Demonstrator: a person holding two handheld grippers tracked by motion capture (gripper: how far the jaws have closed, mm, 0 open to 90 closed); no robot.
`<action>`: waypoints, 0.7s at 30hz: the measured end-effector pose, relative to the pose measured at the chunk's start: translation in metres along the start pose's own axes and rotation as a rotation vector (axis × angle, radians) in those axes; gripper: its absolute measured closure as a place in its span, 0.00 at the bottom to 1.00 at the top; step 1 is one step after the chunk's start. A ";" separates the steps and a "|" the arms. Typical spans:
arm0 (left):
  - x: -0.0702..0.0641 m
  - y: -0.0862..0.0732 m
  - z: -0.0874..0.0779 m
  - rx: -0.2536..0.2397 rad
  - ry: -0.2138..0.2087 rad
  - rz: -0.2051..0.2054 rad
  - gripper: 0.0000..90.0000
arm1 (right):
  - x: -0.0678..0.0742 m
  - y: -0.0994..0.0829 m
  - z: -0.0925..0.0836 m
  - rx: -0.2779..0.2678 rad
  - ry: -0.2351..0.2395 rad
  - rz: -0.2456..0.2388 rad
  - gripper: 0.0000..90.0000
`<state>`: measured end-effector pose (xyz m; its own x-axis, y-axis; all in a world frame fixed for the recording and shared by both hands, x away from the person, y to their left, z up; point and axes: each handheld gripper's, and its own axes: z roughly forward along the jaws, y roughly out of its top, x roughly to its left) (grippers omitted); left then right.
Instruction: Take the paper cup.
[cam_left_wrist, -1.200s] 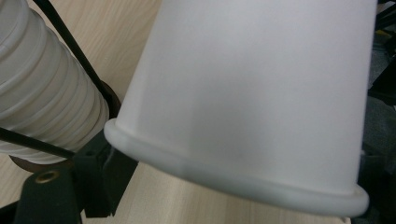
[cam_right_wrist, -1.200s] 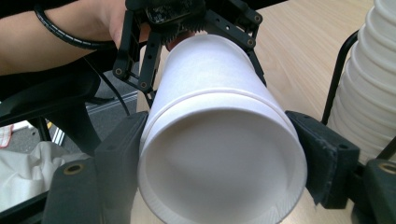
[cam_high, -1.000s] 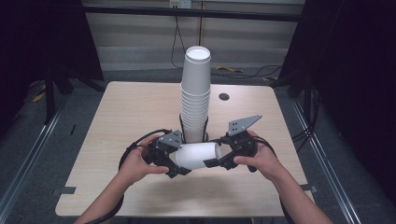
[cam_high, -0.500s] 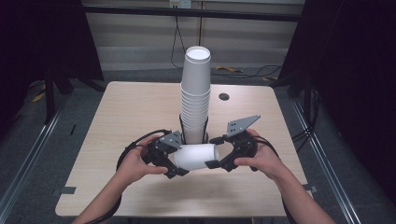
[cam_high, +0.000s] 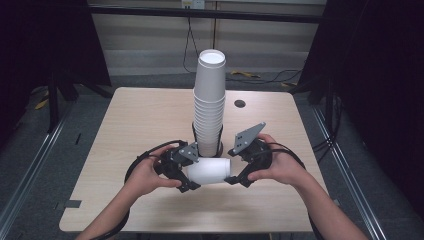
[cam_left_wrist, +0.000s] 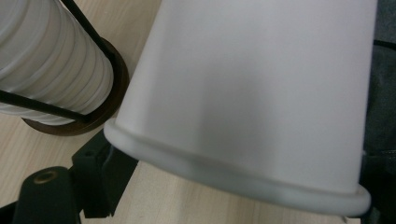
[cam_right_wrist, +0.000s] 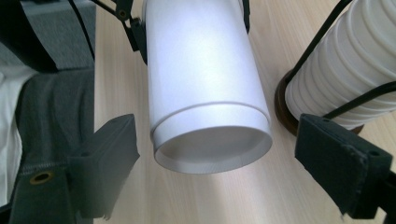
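A white paper cup (cam_high: 209, 171) lies on its side above the table's front, held between both hands. My left gripper (cam_high: 181, 172) is shut on its rim end, and the rolled rim of the cup (cam_left_wrist: 243, 116) runs across the left gripper view over one black jaw. My right gripper (cam_high: 236, 178) is open. Its jaws stand wide apart on either side of the cup (cam_right_wrist: 205, 93), whose base faces the camera, and they do not touch it. Just behind stands a tall stack of white cups (cam_high: 209, 110) in a black wire holder.
The stack of cups (cam_left_wrist: 46, 60) and its round brown base sit close beside the held cup, and the stack (cam_right_wrist: 345, 70) is also near the right gripper's jaw. A small dark hole (cam_high: 240, 103) marks the wooden table (cam_high: 140, 120) at the back right.
The held cup has sunk slightly and turned more level. Both hands have stayed almost where they were.
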<state>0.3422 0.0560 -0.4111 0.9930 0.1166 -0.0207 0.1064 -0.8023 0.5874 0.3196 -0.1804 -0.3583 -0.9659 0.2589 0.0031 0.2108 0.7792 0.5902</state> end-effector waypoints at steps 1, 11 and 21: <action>0.000 0.001 0.000 0.010 0.002 0.004 0.17 | 0.000 0.002 0.000 0.009 -0.005 -0.001 0.14; -0.003 0.008 0.005 0.049 0.009 0.016 0.17 | 0.001 0.017 0.005 0.085 0.000 -0.018 0.14; -0.005 0.012 0.007 0.077 0.014 0.023 0.17 | 0.003 0.023 0.011 0.105 0.016 -0.038 0.14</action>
<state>0.3394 0.0414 -0.4094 0.9944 0.1055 0.0034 0.0881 -0.8472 0.5239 0.3236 -0.1553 -0.3534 -0.9755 0.2199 -0.0044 0.1880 0.8441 0.5021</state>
